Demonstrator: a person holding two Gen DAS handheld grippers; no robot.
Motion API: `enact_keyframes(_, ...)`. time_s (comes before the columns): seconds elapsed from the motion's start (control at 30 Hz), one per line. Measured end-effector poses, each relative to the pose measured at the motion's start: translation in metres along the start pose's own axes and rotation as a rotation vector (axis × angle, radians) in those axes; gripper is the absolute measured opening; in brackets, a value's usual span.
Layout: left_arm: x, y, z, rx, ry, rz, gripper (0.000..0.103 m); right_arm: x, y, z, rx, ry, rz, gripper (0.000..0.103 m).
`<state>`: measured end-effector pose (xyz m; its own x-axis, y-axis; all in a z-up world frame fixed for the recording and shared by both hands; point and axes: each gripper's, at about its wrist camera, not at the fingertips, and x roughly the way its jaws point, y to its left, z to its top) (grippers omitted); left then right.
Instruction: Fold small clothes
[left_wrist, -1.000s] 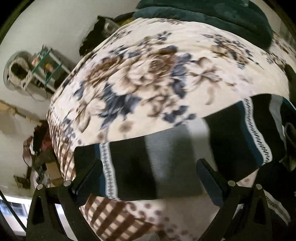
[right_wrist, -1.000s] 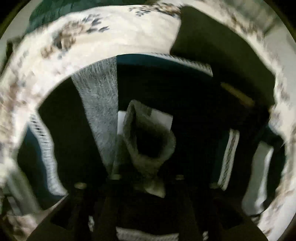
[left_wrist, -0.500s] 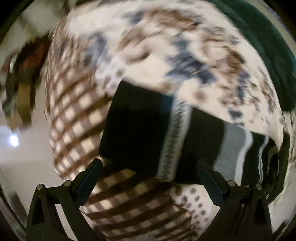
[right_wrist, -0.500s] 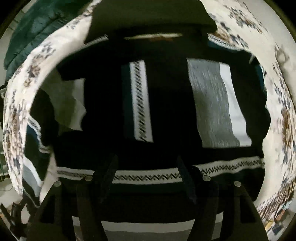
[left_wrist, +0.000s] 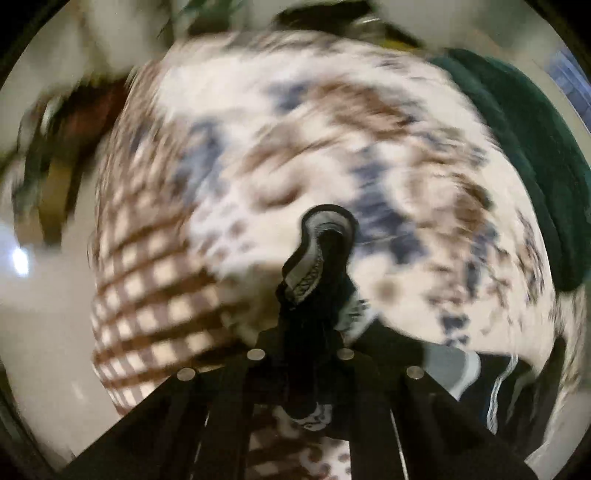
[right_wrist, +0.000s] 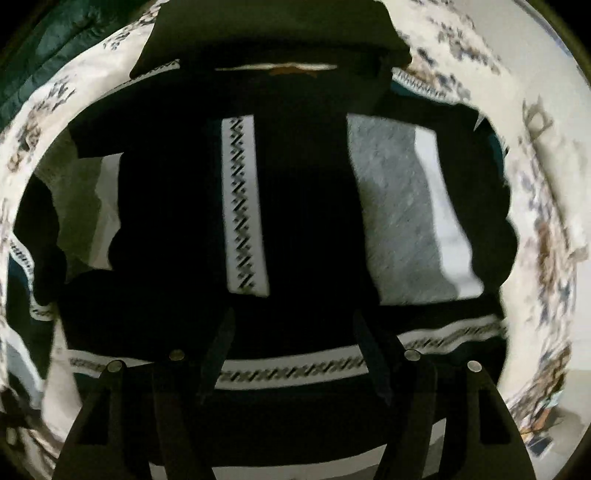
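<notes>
A black sweater with grey, white and zigzag stripes lies spread on the floral bedspread. My left gripper is shut on a bunched end of the sweater, a sleeve, which sticks up between the fingers above the bed; more of the garment trails at lower right. My right gripper is open and empty, hovering over the sweater's lower body with a patterned stripe between its fingers.
The bedspread has a checked border at the left edge of the bed. A dark green blanket lies at the far right, also seen in the right wrist view. Blurred clutter stands beyond the bed's left edge.
My left gripper has shut on the sleeve end and lifted it, swinging over the bed. My right gripper let go earlier and now stays open over the sweater.
</notes>
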<state>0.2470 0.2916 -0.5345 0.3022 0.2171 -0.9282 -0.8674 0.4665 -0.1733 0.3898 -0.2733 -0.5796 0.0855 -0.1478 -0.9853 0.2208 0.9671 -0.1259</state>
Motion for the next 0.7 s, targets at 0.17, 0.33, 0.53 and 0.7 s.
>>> enact_keyframes(0.17, -0.051, -0.104, -0.012, 0.326, -0.107, -0.076, 0.006, -0.003, -0.010, 0.016, 0.006, -0.033, -0.014, 0.082)
enact_keyframes(0.33, -0.094, -0.209, -0.081, 0.613, -0.115, -0.241, 0.006, -0.002, -0.029, 0.030, 0.079, -0.031, 0.029, 0.082)
enact_keyframes(0.53, -0.122, -0.319, -0.199, 0.844, -0.031, -0.429, 0.006, 0.000, -0.110, 0.020, 0.194, -0.012, 0.050, 0.082)
enact_keyframes(0.7, -0.143, -0.376, -0.289, 0.963, 0.019, -0.515, 0.008, 0.007, -0.177, 0.014, 0.265, 0.007, 0.073, 0.082)
